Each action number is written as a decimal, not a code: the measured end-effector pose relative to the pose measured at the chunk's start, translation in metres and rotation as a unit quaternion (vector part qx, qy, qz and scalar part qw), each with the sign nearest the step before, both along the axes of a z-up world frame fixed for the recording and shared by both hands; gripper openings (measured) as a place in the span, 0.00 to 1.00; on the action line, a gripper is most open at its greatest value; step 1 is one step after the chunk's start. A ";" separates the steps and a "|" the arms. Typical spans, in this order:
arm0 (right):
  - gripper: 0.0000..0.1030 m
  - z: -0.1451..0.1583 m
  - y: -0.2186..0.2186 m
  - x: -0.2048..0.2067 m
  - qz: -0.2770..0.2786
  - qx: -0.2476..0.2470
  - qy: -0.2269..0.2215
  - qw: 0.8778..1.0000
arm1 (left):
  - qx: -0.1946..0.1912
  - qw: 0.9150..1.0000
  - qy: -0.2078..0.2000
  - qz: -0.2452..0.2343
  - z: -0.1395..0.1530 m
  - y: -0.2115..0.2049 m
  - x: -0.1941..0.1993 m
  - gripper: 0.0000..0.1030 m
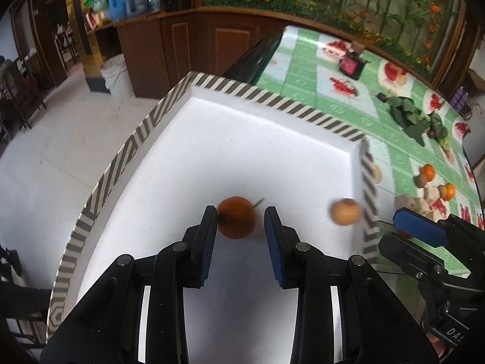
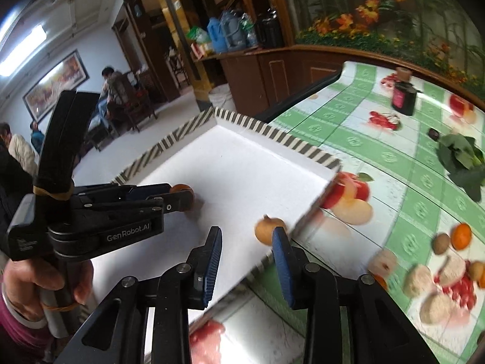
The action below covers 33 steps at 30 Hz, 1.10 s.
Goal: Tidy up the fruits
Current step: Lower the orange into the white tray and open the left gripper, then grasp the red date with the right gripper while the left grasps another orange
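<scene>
1. White tray [image 1: 257,151] is holding two fruits: an orange [image 1: 237,221] and a tan fruit [image 1: 345,211] by its right wall.
2. Left gripper [image 1: 241,221] is bracketing the orange, jaws not visibly pressing.
3. Right gripper [image 2: 247,239] is standing released, empty.
4. Loose fruits [image 2: 451,238] are waiting on the tablecloth [image 2: 348,139].

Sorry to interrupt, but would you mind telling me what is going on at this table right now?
A person is sorting fruit into a white tray with a striped rim, a handheld gripper in each hand. The left gripper straddles a dark orange round fruit on the tray floor, jaws not visibly pressing it. The right gripper is open beside a tan round fruit near the tray's edge. More fruit waits on the green checked tablecloth.
</scene>
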State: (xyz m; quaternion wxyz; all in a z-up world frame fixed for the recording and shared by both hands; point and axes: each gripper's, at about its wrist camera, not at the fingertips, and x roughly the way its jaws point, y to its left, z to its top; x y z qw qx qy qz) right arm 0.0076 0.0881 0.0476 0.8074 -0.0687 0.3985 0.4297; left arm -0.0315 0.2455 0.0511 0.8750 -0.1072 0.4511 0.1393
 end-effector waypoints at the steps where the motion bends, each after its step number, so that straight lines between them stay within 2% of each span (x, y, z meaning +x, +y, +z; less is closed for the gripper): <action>1: 0.32 0.002 -0.005 -0.002 -0.005 0.003 -0.001 1.000 | 0.005 1.000 -0.005 -0.003 0.003 -0.005 -0.002 0.30; 7: 0.32 0.005 -0.038 -0.009 -0.037 0.002 -0.013 0.999 | 0.032 0.998 -0.033 -0.034 0.017 -0.044 -0.009 0.30; 14: 0.32 -0.001 -0.096 -0.013 -0.094 0.001 -0.011 0.995 | 0.027 0.996 -0.048 -0.077 0.021 -0.093 -0.011 0.30; 25: 0.32 -0.011 -0.205 -0.008 -0.196 -0.014 -0.006 0.980 | 0.009 0.989 -0.033 -0.141 0.006 -0.164 0.002 0.30; 33: 0.33 -0.024 -0.277 -0.002 -0.258 -0.017 0.005 0.966 | -0.005 0.988 -0.009 -0.157 -0.010 -0.183 0.013 0.30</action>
